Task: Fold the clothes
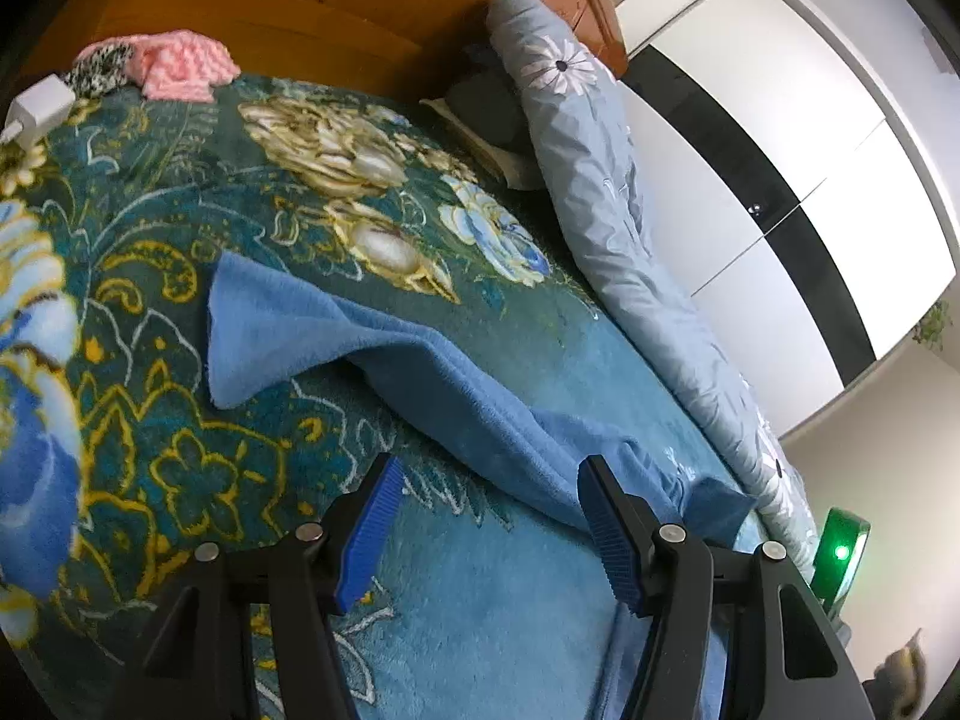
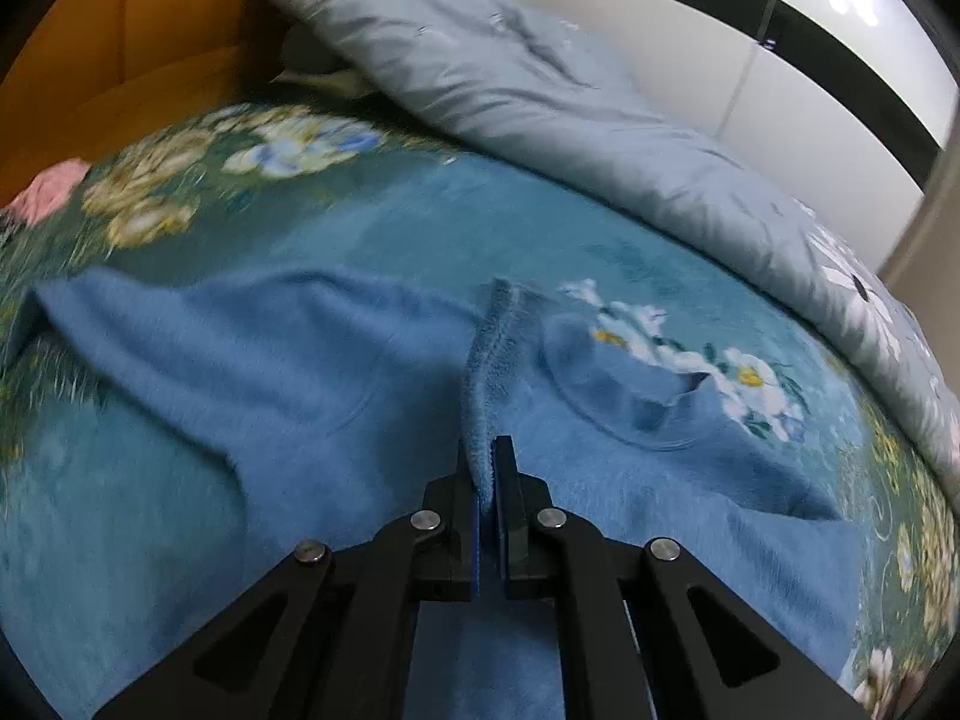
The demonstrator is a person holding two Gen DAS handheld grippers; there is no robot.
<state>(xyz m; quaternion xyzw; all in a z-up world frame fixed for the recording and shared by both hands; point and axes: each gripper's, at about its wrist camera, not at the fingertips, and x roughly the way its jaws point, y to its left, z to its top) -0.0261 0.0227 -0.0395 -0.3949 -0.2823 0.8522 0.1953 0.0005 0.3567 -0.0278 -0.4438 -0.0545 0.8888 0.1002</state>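
A blue fleece garment (image 1: 372, 336) lies rumpled on the floral bedspread (image 1: 180, 228). My left gripper (image 1: 486, 480) is open, its blue pads (image 1: 606, 528) apart just before the garment's near edge, holding nothing. In the right wrist view the same garment (image 2: 270, 348) spreads across the bedspread (image 2: 372, 204). My right gripper (image 2: 486, 450) is shut on a raised fold of the garment's edge (image 2: 486, 372), which stands up between the jaws.
A rolled grey-blue floral quilt (image 1: 606, 192) (image 2: 540, 96) runs along the bed's far side. A pink knitted item (image 1: 180, 63) and a white charger (image 1: 39, 108) lie near the wooden headboard (image 1: 270, 12). White-and-black wardrobe doors (image 1: 780, 150) stand beyond.
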